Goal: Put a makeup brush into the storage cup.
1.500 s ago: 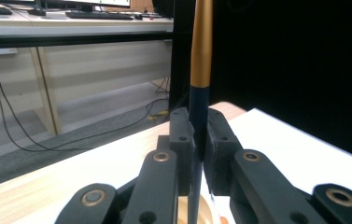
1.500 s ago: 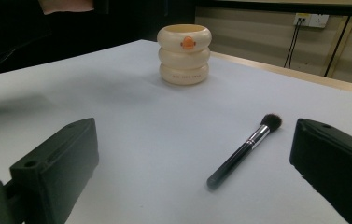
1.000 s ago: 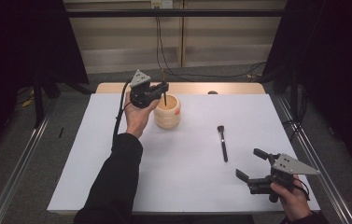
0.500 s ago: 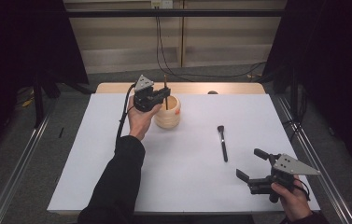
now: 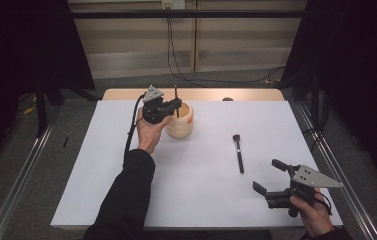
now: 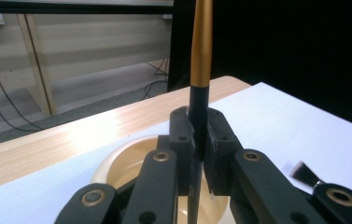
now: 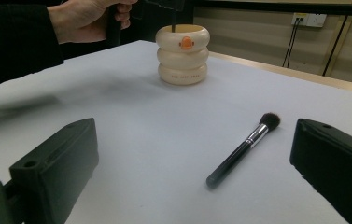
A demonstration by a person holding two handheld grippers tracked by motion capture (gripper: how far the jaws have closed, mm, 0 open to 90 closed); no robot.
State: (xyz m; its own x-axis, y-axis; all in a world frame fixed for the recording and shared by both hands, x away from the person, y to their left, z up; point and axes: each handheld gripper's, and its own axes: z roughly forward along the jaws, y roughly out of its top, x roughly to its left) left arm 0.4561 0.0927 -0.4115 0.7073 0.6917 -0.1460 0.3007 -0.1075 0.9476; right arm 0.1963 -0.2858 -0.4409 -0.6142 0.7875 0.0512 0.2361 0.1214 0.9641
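Observation:
A cream ringed holder [image 5: 181,125] stands at the back of the white table. My left gripper [image 5: 176,106] hangs just above its rim, shut on a slim brush with a gold and black handle [image 6: 200,56], held upright. The brush's lower end dips into the holder's mouth [image 6: 117,163]. A black makeup brush [image 5: 238,152] lies flat on the table to the right of centre, bristles pointing away. Near the front right corner my right gripper [image 5: 267,175] is open, with nothing between its jaws. In the right gripper view the lying brush [image 7: 243,147] is ahead of the jaws and the holder [image 7: 183,56] is farther off.
The white sheet [image 5: 201,190] covers the table up to a bare wooden strip [image 5: 256,95] at the back. Metal rails [image 5: 336,165] run along both sides. Cables hang behind the table.
My left hand has come down with the upright brush, so its lower end now sits lower in the holder. The right gripper has stayed still.

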